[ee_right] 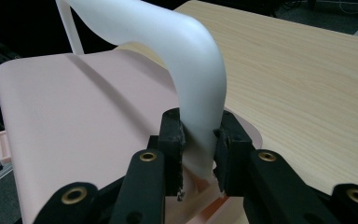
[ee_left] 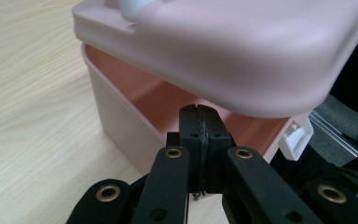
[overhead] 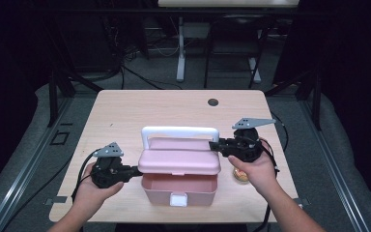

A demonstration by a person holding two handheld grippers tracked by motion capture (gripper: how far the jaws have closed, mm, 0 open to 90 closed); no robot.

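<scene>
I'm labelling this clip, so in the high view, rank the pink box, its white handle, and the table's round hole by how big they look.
1. pink box
2. white handle
3. round hole, clearly smallest though farther from the camera

Dim room; grey floor point(overhead: 140, 77); prob. desk legs point(overhead: 180, 53).

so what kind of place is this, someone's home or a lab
Most likely a lab or recording workspace, not a home. A bare wooden table with a cable hole stands on grey carpet, cables trail across the floor behind it, and metal frame legs stand beyond.
</scene>
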